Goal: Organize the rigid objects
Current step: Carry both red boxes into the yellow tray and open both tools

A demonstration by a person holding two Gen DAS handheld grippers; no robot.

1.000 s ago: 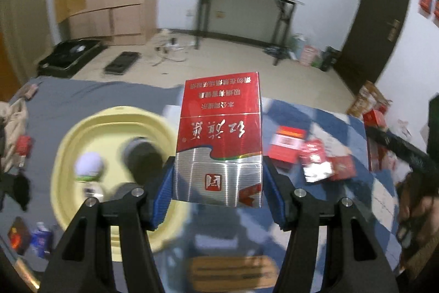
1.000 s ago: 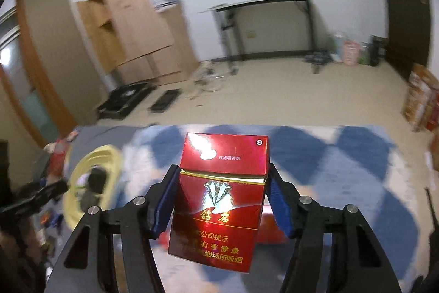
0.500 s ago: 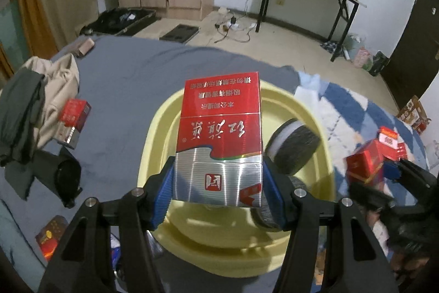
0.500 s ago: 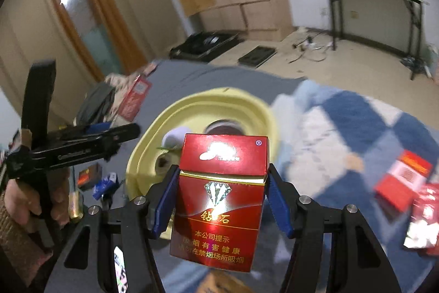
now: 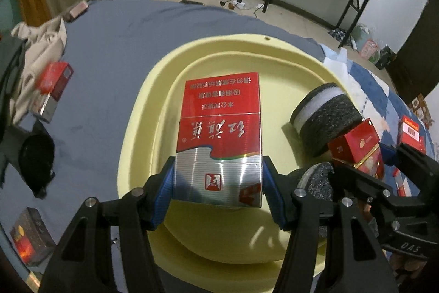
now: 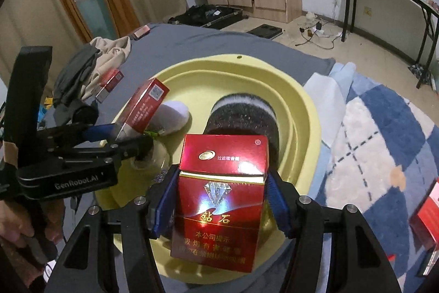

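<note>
1. We find the left tool (image 5: 218, 183) clenched on a glossy red-and-silver carton (image 5: 219, 139), rectangular, held above the yellow basin (image 5: 137, 128)
2. We find the right tool (image 6: 221, 199) clenched on a shiny dark-red carton (image 6: 219, 199) over the same basin
3. The smooth oval plastic basin rests on grey bedding (image 5: 109, 45) and holds a fuzzy dark cylinder (image 5: 326, 120)

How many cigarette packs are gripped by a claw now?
2. The red-and-silver pack sits in the left claw, the dark red pack in the right claw, both over the yellow basin. Other packs lie loose nearby.
</note>
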